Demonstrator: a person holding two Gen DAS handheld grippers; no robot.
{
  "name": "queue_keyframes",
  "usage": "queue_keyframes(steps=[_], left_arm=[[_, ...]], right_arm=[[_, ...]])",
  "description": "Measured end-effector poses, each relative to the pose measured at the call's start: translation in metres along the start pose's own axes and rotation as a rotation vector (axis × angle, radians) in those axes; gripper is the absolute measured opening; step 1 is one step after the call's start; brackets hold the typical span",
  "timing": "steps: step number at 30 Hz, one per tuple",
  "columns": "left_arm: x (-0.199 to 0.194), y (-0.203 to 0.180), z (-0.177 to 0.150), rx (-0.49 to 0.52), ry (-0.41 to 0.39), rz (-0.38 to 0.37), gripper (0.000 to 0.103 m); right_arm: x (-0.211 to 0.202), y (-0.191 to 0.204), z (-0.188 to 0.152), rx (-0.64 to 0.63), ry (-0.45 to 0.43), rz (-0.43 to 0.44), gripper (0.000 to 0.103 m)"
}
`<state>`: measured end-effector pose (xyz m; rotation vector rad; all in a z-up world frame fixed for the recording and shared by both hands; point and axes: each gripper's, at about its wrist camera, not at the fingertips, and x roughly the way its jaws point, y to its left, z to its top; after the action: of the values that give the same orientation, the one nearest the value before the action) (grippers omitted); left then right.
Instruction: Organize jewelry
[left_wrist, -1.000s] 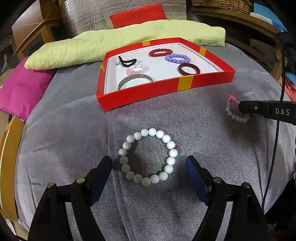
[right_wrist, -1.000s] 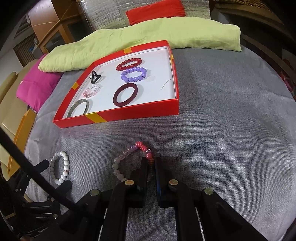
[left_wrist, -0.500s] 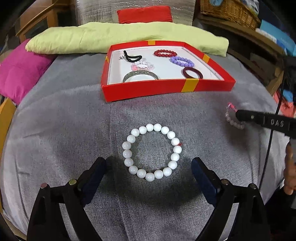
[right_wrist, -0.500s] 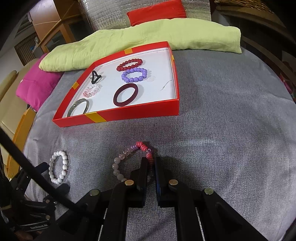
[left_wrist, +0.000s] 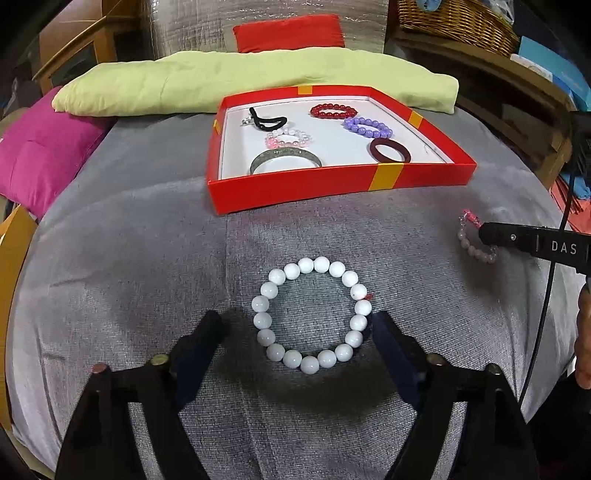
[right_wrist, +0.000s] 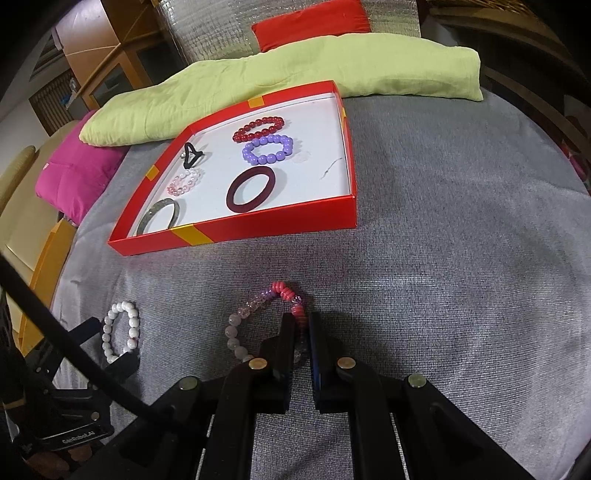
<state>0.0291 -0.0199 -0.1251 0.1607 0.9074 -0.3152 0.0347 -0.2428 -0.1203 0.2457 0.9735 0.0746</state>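
Nearest, the left gripper (left_wrist: 299, 328) has its jaws wide apart on each side of the white beads (left_wrist: 312, 314), which lie flat on the grey cloth (left_wrist: 129, 258) near its front edge. The jaws have just been closing in a little, but the pads do not touch the beads yet. They reach only beside the near half of the ring, so when they squeeze, the ring could fold, pop up, or roll out to the far side. The beads are round and smooth, and I think they may slip. A tiny red bit sticks out on the right side of the ring; it is too small to tell what it is. A bit more to the right, the right gripper (right_wrist: 303, 325) is shut tight on one side of the pink beads (right_wrist: 264, 314). It holds only a thin part, so the ring may swing or slide out when it is lifted, and its hanging side could catch on the box wall. The part of the ring between the jaws is hidden, so I cannot see how much is held. A black cable runs near both grippers and could snag. Farther back, near the middle of the cloth, the red box (left_wrist: 295, 188) sits with five bracelets and a black loop in it. The free room is on its right side, so a bad drop could land on the ones there. A thin thing lies there too, too faint to name. The box's front wall hides part of the floor.
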Motion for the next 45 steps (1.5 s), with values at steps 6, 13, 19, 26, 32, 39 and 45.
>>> queue_keyframes(steps=[6, 13, 19, 26, 32, 39, 45], left_arm=[[-0.002, 0.008, 0.001, -0.034, -0.022, 0.007, 0.057], [-0.002, 0.019, 0.006, -0.068, -0.044, 0.044, 0.030], [0.002, 0.029, 0.014, -0.094, -0.060, 0.051, 0.020], [-0.005, 0.032, 0.018, -0.098, -0.100, 0.042, 0.010], [-0.006, 0.037, 0.021, -0.113, -0.101, 0.044, 0.010], [-0.001, 0.045, 0.022, -0.139, -0.074, 0.025, 0.017], [-0.001, 0.052, 0.027, -0.168, -0.090, -0.006, 0.023]], right_arm=[[0.000, 0.000, 0.000, -0.001, -0.001, 0.002, 0.010], [-0.003, 0.003, -0.002, -0.011, -0.021, -0.004, 0.010], [-0.010, 0.000, -0.005, -0.001, -0.050, 0.024, 0.008], [-0.028, -0.005, -0.004, 0.009, -0.112, 0.062, 0.008], [-0.019, -0.022, -0.005, 0.087, -0.024, 0.089, 0.011], [-0.025, -0.015, -0.004, 0.074, -0.038, 0.098, 0.040], [-0.012, 0.004, -0.007, -0.019, -0.043, -0.023, 0.021]])
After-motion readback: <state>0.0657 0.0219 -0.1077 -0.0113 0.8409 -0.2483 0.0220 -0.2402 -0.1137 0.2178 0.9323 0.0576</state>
